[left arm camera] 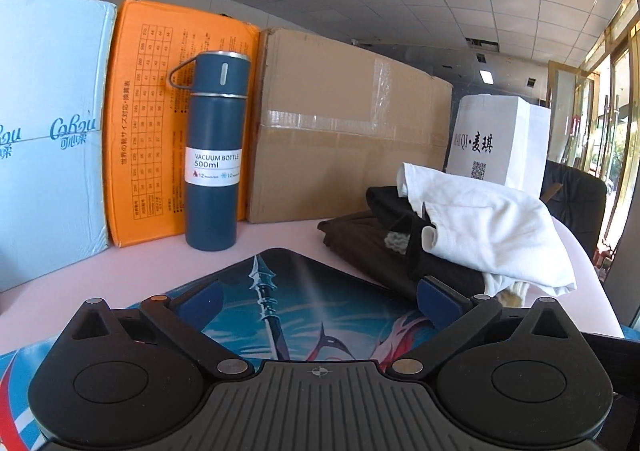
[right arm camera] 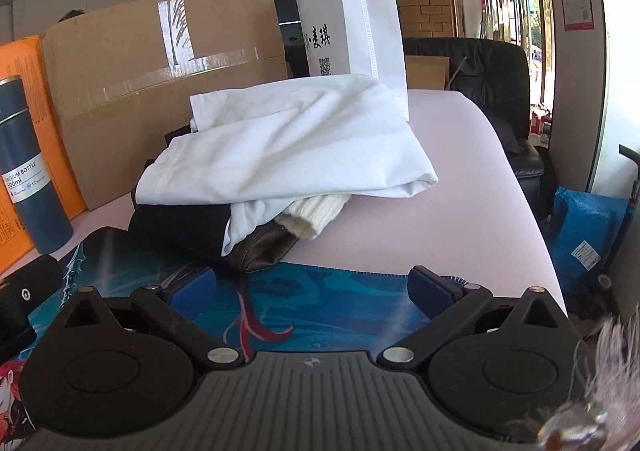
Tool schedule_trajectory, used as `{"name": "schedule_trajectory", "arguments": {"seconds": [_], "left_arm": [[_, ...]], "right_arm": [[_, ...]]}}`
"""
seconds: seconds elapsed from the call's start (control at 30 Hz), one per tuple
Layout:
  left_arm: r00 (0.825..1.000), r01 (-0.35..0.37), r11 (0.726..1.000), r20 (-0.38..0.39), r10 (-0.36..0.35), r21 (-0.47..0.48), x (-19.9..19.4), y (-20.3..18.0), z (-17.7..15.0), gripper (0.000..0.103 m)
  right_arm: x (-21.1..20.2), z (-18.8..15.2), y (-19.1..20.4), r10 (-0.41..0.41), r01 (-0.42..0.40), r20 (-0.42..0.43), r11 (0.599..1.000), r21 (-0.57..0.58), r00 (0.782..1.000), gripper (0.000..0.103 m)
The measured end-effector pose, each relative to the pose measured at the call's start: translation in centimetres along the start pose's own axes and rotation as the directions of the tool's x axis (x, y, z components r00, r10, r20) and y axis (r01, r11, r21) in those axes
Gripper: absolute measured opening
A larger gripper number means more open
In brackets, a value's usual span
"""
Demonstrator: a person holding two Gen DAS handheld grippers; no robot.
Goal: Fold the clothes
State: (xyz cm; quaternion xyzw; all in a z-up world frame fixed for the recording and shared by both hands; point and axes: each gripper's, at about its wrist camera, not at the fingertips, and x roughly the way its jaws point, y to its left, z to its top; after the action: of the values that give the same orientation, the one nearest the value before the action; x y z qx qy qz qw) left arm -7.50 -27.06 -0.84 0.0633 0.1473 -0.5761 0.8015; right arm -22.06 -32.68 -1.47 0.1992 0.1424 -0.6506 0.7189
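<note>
Clothes pile ahead of both your open grippers.
The white garment [right arm camera: 288, 139] tops dark clothes [left arm camera: 384, 235], beyond your right gripper [right arm camera: 312, 291] and ahead-right of your left gripper [left arm camera: 320, 301]; both spread wide, empty, over the printed mat [right arm camera: 340, 295].

A navy vacuum bottle [left arm camera: 216, 151] (its label reads "VACUUM BOTTLE 500ml") stands upright on the pale pink table [right arm camera: 420, 219], just in front of an orange carton [left arm camera: 160, 123] printed with a size chart. Along the table's far edge, a light blue package [left arm camera: 48, 139] sits left of the orange carton, a taped cardboard box [left arm camera: 344, 127] right of it, and a white bag [right arm camera: 352, 27] with a QR code farther right. A blue illustrated mat [right arm camera: 328, 299] covers the near tabletop; a black chair [right arm camera: 488, 75] stands beyond the table.
</note>
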Motion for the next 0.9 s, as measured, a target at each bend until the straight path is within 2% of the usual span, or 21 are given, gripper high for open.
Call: {"name": "schedule_trajectory", "arguments": {"seconds": [0.1, 0.23, 0.37, 0.53, 0.7, 0.77, 0.9], "left_arm": [[0.999, -0.020, 1.000, 0.025, 0.020, 0.015, -0.2, -0.1, 0.0, 0.103], [0.997, -0.052, 0.998, 0.055, 0.050, 0.043, -0.4, -0.3, 0.0, 0.103], [0.989, -0.124, 0.986, 0.098, 0.113, 0.113, -0.6, -0.6, -0.1, 0.103], [0.992, -0.106, 0.989, 0.078, 0.098, 0.100, -0.3, 0.1, 0.0, 0.103], [0.995, -0.081, 0.989, 0.073, 0.072, 0.127, -0.3, -0.2, -0.1, 0.103], [0.995, -0.075, 0.988, 0.074, 0.065, 0.137, -0.3, -0.3, -0.2, 0.103], [0.997, -0.046, 0.990, 0.073, 0.037, 0.132, -0.5, -0.2, -0.2, 0.103]], "right_arm": [[-0.2, 0.2, 0.2, -0.008, 0.008, 0.023, 1.000, -0.016, 1.000, 0.103], [0.6, 0.3, -0.1, -0.002, 0.002, -0.028, 1.000, 0.004, 1.000, 0.103], [0.4, 0.1, -0.3, -0.008, 0.009, -0.019, 1.000, 0.023, 1.000, 0.103], [-1.2, 0.1, -0.9, -0.019, 0.012, 0.095, 0.997, 0.077, 0.995, 0.103], [-3.4, -0.1, -1.8, -0.070, 0.031, 0.259, 0.988, 0.151, 0.963, 0.103], [-4.0, -0.3, -1.8, -0.075, 0.031, 0.298, 0.988, 0.152, 0.952, 0.103], [-4.2, -0.3, -1.3, -0.072, 0.035, 0.312, 0.992, 0.125, 0.947, 0.103]]}}
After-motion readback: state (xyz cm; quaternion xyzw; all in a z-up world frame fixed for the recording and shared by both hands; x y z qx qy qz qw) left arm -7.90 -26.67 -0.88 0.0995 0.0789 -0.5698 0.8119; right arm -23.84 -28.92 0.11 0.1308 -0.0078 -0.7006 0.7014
